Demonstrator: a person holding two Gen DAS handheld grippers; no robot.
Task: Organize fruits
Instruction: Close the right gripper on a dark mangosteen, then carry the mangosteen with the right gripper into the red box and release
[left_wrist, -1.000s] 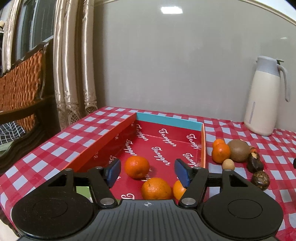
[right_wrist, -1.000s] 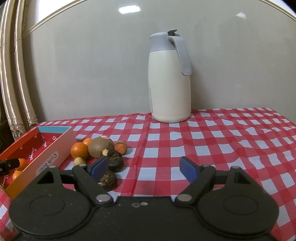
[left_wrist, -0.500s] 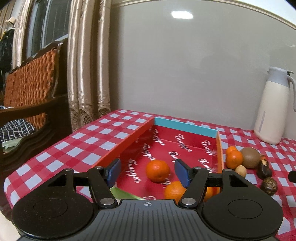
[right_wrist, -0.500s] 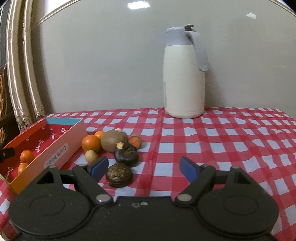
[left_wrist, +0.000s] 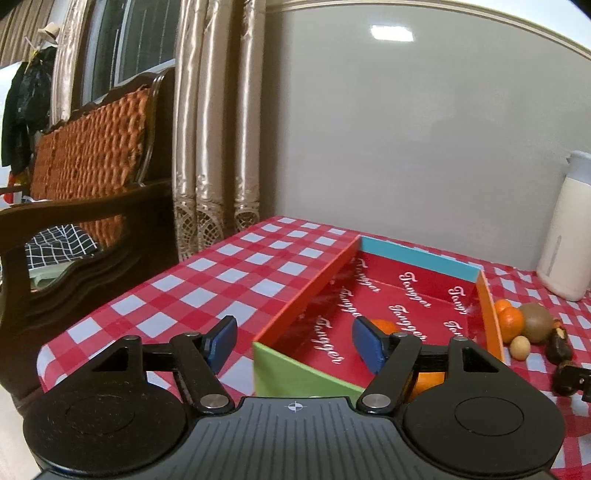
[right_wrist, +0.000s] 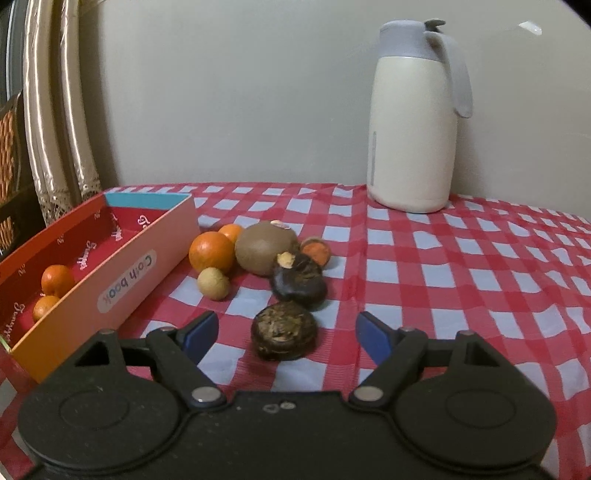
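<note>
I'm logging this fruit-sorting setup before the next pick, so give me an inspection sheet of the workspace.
Surface: table with red-and-white checked cloth.
Job's things: red box holding oranges; beside it on the cloth an orange, brown round fruit, small pale fruit, two dark fruits.
Clutter: cream jug by the wall.
Grippers: left gripper opening, empty, over the box's corner; right gripper closing, nearest dark fruit between the fingers, untouched.
Cables: nothing seen.
Surroundings: curtains, wooden chair, plain wall.
</note>
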